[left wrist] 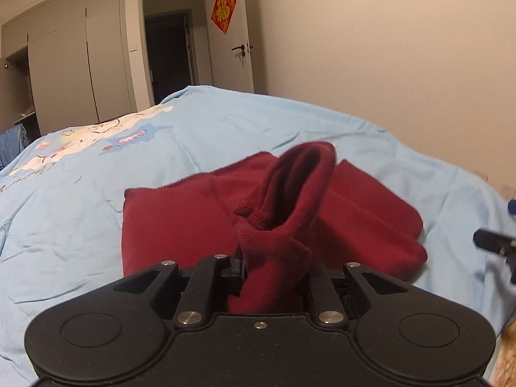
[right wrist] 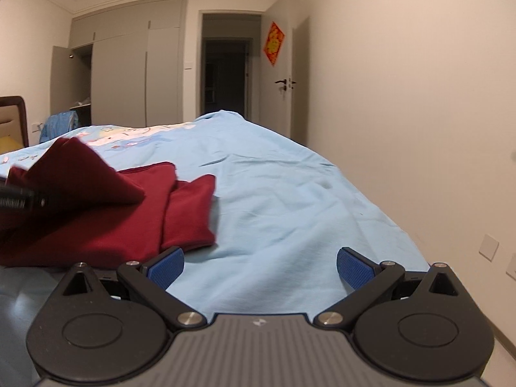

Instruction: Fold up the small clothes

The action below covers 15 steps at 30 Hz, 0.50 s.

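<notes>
Item 1, left gripper (left wrist: 274,271): jaws closed on the ribbed cuff or hem of a dark red garment (left wrist: 180,222). The gripped part rises as a tube of cloth straight ahead of the fingers and hangs open at its far end; the fingertips themselves are hidden under the fabric.

Item 2, dark red garment: small fleece-like piece lying on the light blue bed cover (left wrist: 225,122). Its body spreads flat just ahead of and below the left gripper, with 1 flap to the left and a layered lobe to the right. In the right wrist view it lies ahead and to the left of the right gripper (right wrist: 259,266), the lifted part forming a peak at the far left.

Item 3, right gripper: jaws wide apart, blue pads (right wrist: 166,266) empty, held low over bare bed cover. The left pad is near the garment's closest corner; whether it touches cannot be told.

Item 4, step in hand (judged): a fold in progress, with 1 sleeve or edge lifted for carrying over the body.

Item 5, next move (judged): carry the held cuff across onto the flat body, lower it and release so the layer lies smooth. The right gripper would need to pin or take the near right edge so the stack does not drag.
</notes>
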{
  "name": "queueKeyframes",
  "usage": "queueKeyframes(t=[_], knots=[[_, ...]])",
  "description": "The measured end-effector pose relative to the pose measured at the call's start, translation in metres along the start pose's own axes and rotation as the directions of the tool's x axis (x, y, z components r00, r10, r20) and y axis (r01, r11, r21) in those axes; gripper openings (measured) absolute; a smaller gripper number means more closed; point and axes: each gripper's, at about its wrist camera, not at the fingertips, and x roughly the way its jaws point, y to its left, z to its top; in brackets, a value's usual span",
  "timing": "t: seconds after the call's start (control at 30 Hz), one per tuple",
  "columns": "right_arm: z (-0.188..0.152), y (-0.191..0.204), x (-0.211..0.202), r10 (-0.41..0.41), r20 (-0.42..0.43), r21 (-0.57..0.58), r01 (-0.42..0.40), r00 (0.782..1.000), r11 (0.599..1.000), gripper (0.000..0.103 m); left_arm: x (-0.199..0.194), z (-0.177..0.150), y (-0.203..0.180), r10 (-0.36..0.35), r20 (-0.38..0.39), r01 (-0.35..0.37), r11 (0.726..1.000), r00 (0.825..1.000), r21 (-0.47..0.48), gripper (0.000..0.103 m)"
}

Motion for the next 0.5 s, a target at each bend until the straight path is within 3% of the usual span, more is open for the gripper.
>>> queueKeyframes(t=[0.1,0.23,0.33,0.5], knots=[[-0.003,-0.006,-0.001,-0.003,-0.009,0.032,0.003,1.000,0.999,0.103,0.000,-0.003,-0.002,-0.003,0.002,0.003,1.000,1.000,0.011,0.026],[-0.001,-0.009,0.001,0.028,-0.016,0.073,-0.027,0.999,0.997,0.103,-0.010,-0.006,0.003,-0.032,0.011,0.031,0.999,0.999,0.020,0.052],[0.003,-0.008,0.005,0.069,-0.028,0.113,-0.066,0.997,0.991,0.103,-0.017,-0.011,-0.002,-0.036,0.012,0.036,0.999,0.999,0.040,0.059],[0.015,-0.006,0.017,0.152,-0.039,0.189,-0.142,0.988,0.972,0.103,-0.035,-0.025,-0.012,-0.002,0.044,-0.002,0.995,0.999,0.102,0.062]])
